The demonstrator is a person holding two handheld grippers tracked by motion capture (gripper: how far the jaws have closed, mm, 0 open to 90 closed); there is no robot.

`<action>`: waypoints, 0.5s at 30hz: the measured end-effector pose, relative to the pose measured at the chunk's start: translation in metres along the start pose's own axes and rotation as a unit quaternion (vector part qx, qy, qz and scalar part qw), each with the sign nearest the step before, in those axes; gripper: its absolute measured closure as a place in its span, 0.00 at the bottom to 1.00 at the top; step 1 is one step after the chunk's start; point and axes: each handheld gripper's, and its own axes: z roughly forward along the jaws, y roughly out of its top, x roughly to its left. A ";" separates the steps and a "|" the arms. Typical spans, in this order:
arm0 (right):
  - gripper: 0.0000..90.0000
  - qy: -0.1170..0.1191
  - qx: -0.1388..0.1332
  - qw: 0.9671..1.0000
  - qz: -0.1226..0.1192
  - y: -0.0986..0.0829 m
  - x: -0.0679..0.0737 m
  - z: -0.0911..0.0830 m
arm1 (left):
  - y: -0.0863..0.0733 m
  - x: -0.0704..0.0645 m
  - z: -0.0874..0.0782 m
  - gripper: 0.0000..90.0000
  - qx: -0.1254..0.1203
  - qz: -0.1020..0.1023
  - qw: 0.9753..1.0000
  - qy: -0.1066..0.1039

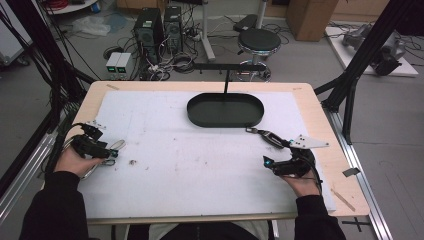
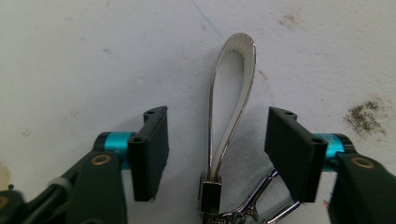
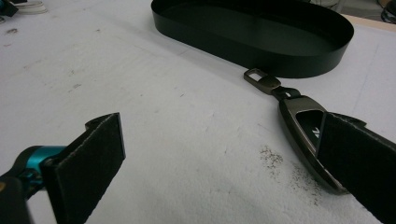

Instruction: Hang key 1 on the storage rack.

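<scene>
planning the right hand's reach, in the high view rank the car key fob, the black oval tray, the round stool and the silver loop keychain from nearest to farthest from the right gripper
From the right gripper:
1. Car key fob, just beyond it on the white mat.
2. Black oval tray, farther up at the table's middle.
3. Silver loop keychain, across the table by the left gripper.
4. Round stool, on the floor beyond the table.

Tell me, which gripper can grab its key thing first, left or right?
Probably left. The left gripper is open with the silver strap keyring lying right between its jaws. The right gripper is open too, but the dark key fob sits beside one jaw.
</scene>
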 end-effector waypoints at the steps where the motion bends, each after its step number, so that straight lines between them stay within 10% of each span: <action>1: 0.01 0.000 0.000 1.000 -0.001 0.000 0.000 0.000 | 0.000 0.000 0.000 0.47 0.000 0.000 1.000 -0.002; 9: 0.01 0.002 0.004 1.000 -0.001 0.000 0.000 0.000 | -0.002 -0.001 -0.002 0.92 -0.002 0.020 1.000 0.017; 15: 0.01 0.001 0.005 1.000 0.000 -0.001 0.001 0.000 | -0.001 -0.006 -0.003 0.96 -0.006 0.038 0.999 0.037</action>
